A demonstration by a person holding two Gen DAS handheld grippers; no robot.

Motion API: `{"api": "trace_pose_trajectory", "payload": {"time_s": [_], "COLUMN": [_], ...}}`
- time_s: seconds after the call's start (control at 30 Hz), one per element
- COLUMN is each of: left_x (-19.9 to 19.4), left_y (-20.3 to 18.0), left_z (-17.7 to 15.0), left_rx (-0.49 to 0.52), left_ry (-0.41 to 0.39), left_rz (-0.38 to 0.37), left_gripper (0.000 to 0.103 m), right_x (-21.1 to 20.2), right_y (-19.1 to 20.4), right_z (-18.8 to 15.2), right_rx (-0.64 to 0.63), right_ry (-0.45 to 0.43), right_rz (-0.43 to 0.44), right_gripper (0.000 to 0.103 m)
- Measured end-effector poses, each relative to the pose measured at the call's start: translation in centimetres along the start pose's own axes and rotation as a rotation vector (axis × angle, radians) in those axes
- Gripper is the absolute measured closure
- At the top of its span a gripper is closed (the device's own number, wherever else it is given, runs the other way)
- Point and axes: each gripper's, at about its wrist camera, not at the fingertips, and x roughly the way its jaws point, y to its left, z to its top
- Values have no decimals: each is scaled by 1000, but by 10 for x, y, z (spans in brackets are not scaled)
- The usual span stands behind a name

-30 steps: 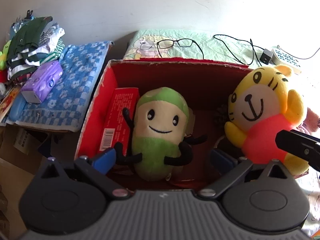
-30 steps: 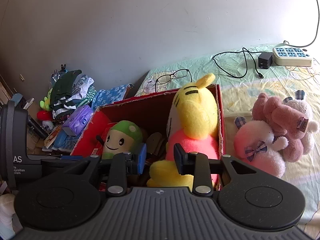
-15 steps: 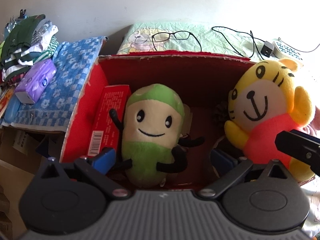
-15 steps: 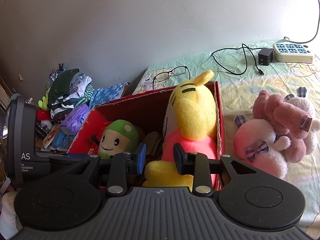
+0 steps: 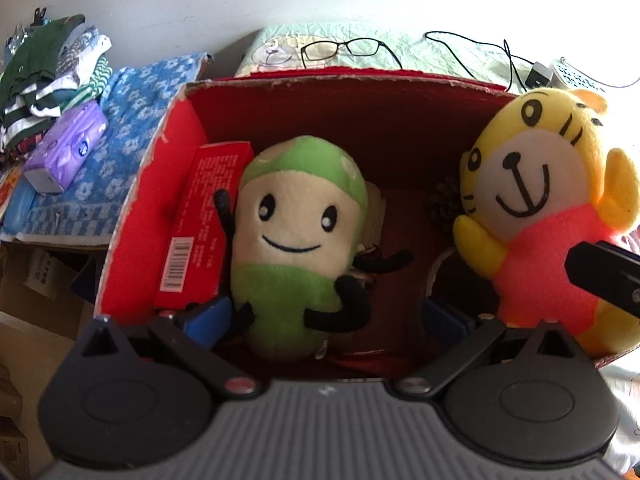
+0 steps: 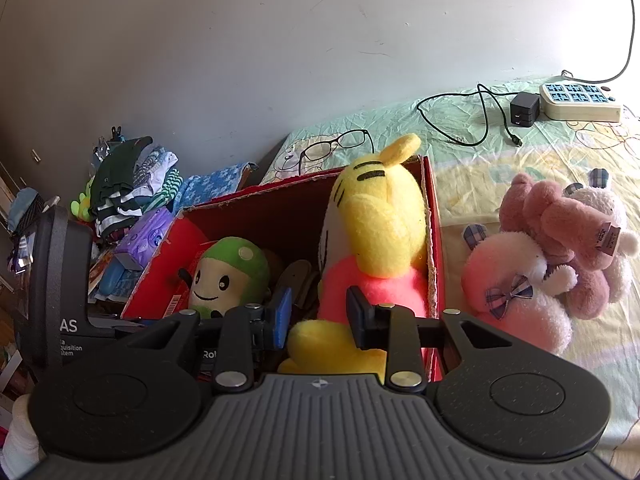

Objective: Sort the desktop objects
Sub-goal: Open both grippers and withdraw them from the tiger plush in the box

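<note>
Right gripper (image 6: pixel 318 318), you have it pinching the yellow tiger plush (image 6: pixel 372 240) low on its pink body, upright at the red box's (image 5: pixel 160 184) right wall, lower centre, while left gripper (image 5: pixel 326 318) gapes empty around the green plush (image 5: pixel 296 248) inside.

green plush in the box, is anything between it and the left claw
Nothing visible does: the left claw stands open around the lower part of the green plush, one blue pad on each side. The red carton leans just beside it.
</note>
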Motion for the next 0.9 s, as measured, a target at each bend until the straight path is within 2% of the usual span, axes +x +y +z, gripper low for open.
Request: {"api": "trace_pose_trajectory", "payload": {"time_s": [0.13, 0.37, 0.9], "left_x": [4, 5, 9], "left_y": [1, -2, -4], "left_z": [-2, -7, -10], "left_rx": [-5, 19, 25], "left_ry": [13, -9, -28], "left_rz": [2, 25, 32], "left_gripper": [2, 2, 1], "right_x": [0, 0, 1], "right_y": [0, -7, -2], "right_z": [-1, -3, -10], "right_rx": [-6, 24, -43], "right_ry": [-2, -2, -17], "right_rz": [-3, 19, -8], "right_gripper": [72, 72, 72]}}
